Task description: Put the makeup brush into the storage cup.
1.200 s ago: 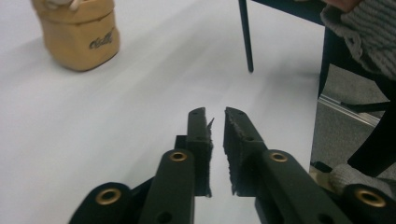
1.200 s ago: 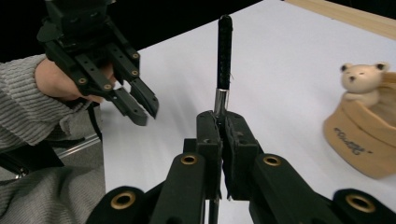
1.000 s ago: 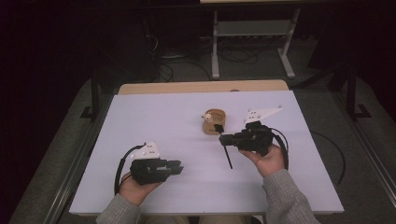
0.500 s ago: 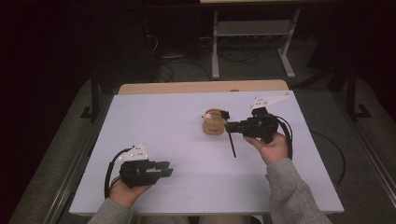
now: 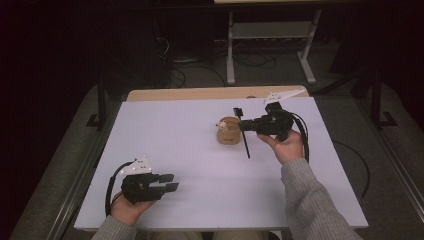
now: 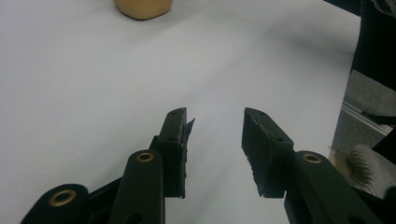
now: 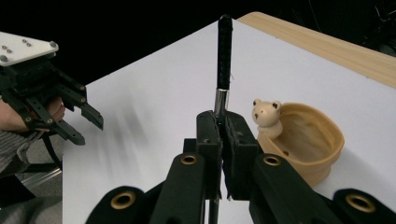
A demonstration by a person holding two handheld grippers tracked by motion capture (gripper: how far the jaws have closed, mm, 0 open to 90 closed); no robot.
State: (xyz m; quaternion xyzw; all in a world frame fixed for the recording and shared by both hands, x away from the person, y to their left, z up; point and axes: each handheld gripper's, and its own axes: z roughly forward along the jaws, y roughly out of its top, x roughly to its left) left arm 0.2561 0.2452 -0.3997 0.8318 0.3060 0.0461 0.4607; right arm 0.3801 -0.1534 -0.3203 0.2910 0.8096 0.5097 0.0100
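Observation:
My right gripper (image 5: 243, 126) is shut on a thin black stick with a silver band (image 5: 246, 147), held just right of a small wooden cup (image 5: 227, 135) with a bear figure (image 7: 266, 114) on its rim. In the right gripper view the stick (image 7: 224, 51) rises straight from the shut jaws of the right gripper (image 7: 223, 128), with the cup (image 7: 310, 144) to the right. My left gripper (image 5: 169, 182) rests low at the table's near left. Its jaws have just been opening and hold nothing. In the left gripper view the left gripper (image 6: 215, 135) points across bare white table at the cup (image 6: 142, 7).
The white table (image 5: 175, 130) ends in a wooden strip (image 5: 200, 93) at its far edge. A white metal stand (image 5: 270, 50) and cables lie on the dark floor beyond. A grey-sleeved arm (image 5: 310, 200) reaches in from the near right.
The right hand has carried the stick away from me, up beside the cup. The left hand has drifted left toward the near edge, and its jaws stand wider apart.

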